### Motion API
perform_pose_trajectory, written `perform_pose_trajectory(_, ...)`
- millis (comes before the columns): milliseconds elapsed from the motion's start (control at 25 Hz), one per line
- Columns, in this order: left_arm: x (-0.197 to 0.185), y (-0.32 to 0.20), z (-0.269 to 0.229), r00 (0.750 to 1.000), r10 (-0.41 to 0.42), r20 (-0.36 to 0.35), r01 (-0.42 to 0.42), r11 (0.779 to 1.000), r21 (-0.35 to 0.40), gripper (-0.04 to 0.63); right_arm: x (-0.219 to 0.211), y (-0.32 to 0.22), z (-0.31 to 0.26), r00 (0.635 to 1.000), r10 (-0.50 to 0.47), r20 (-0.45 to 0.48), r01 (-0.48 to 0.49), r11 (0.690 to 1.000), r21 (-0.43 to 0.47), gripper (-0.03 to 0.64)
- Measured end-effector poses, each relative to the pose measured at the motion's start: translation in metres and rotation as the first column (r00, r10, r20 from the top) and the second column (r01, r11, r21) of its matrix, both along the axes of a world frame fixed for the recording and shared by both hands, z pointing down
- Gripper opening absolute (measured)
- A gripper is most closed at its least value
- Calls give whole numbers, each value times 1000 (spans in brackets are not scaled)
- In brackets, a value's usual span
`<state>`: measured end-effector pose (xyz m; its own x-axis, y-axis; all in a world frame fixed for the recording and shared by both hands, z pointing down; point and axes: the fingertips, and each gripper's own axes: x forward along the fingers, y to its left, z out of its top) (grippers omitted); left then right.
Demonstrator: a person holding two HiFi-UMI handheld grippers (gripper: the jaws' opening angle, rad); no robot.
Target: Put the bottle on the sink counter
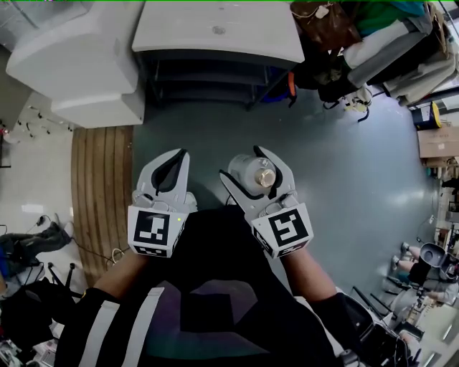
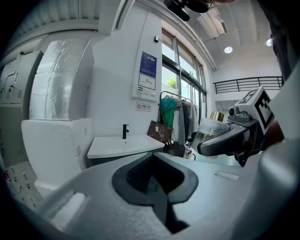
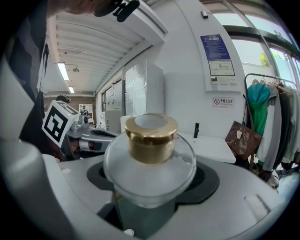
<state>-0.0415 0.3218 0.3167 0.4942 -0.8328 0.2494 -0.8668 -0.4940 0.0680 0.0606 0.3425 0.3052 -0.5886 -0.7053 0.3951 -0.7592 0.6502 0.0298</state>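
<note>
A clear round bottle [image 1: 251,174] with a gold cap lies between the jaws of my right gripper [image 1: 242,165], which is shut on it at chest height above the grey floor. In the right gripper view the bottle [image 3: 150,164] fills the middle, cap toward the camera. My left gripper [image 1: 181,154] hangs beside it on the left, shut and empty; its jaws meet around an empty hollow [image 2: 154,176]. The white sink counter [image 1: 215,32] with a black faucet [image 2: 125,131] stands ahead, against the wall. From the left gripper view the bottle [image 2: 208,131] shows at right.
A big white cabinet [image 1: 72,57] stands left of the counter, above a wooden floor strip [image 1: 100,186]. A brown handbag [image 1: 323,21] and hanging clothes [image 2: 168,117] are to the counter's right. A cardboard box [image 1: 437,140] and other clutter line the right edge.
</note>
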Motion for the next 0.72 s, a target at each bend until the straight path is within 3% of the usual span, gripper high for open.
perform_pose_trajectory(400,-21,-21,-13,998,-53,-30,54,998,18,3,-16,-23,4,1000,-3,25,3,1000,13,339)
perform_pose_trajectory(720,-18,-58,-16,996,-85,-12,85,996,26,3,-17,-65,22,999,-21,47,21,1000,-12,339)
